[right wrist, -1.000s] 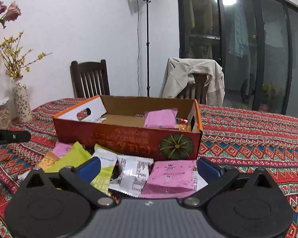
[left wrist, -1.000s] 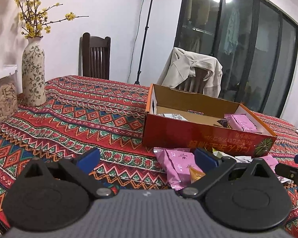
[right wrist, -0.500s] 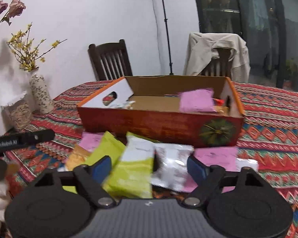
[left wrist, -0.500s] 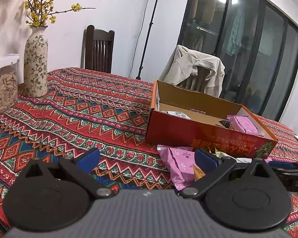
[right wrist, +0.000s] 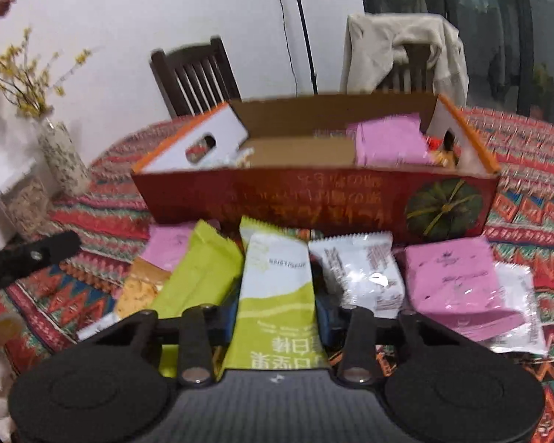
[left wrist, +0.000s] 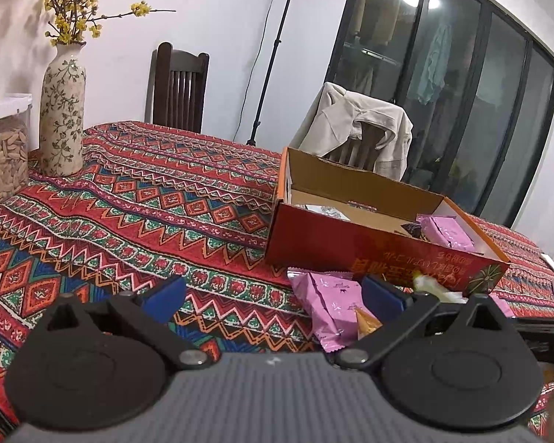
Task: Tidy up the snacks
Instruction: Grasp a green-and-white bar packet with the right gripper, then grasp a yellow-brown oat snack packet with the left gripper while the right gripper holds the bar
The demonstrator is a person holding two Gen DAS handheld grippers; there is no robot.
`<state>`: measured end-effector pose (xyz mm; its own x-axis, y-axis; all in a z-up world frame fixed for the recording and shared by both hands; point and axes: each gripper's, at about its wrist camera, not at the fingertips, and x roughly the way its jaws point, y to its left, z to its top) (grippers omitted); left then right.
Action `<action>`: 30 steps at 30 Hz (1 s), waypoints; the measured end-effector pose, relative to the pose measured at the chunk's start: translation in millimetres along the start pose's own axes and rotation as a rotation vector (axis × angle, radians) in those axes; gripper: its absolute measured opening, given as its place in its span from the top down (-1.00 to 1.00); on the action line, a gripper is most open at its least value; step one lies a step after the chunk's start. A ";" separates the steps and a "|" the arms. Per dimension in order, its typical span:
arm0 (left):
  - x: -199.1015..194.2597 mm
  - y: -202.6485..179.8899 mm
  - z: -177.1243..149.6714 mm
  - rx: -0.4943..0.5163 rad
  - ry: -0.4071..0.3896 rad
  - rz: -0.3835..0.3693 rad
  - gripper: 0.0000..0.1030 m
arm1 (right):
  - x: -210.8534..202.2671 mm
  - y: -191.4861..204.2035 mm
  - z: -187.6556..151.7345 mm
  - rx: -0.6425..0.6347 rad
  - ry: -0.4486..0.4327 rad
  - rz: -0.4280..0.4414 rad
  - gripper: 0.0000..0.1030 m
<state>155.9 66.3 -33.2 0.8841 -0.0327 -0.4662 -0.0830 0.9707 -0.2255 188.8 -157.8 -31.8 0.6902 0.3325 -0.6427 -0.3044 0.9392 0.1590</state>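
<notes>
An open red cardboard box (right wrist: 314, 199) stands on the patterned tablecloth, with a pink packet (right wrist: 387, 144) inside. Several snack packets lie in front of it: green (right wrist: 199, 277), white (right wrist: 358, 269), pink (right wrist: 450, 277), orange (right wrist: 140, 291). My right gripper (right wrist: 277, 317) is shut on a white-and-green packet (right wrist: 277, 295). My left gripper (left wrist: 273, 291) is open and empty over the cloth, left of the box (left wrist: 369, 243), with a pink packet (left wrist: 332, 302) by its right finger.
A flowered vase (left wrist: 61, 110) and a clear jar of seeds (left wrist: 2, 155) stand at the table's far left. A dark wooden chair (left wrist: 179, 88) and a chair draped with a beige jacket (left wrist: 354, 129) stand behind the table. A light stand (left wrist: 273, 51) rises at the wall.
My right gripper has moved down and forward to the packets and closed on the white-and-green packet. My left gripper has shifted slightly and stays open.
</notes>
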 end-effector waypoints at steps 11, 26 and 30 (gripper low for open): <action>8.9 -15.6 -5.5 0.078 0.046 0.031 -1.00 | -62.5 -45.9 -10.7 0.033 -0.192 -0.098 0.26; 26.8 -97.9 -37.0 0.398 0.144 0.073 -1.00 | -62.1 -60.2 -25.7 0.087 -0.195 -0.055 0.25; 31.9 -107.5 -43.0 0.426 0.152 0.095 -0.90 | -62.9 -58.7 -26.8 0.087 -0.196 -0.043 0.25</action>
<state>173.3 -49.3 -60.6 0.8018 0.0572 -0.5948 0.0645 0.9813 0.1813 145.6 -236.1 -20.8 0.8184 0.2947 -0.4933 -0.2205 0.9538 0.2039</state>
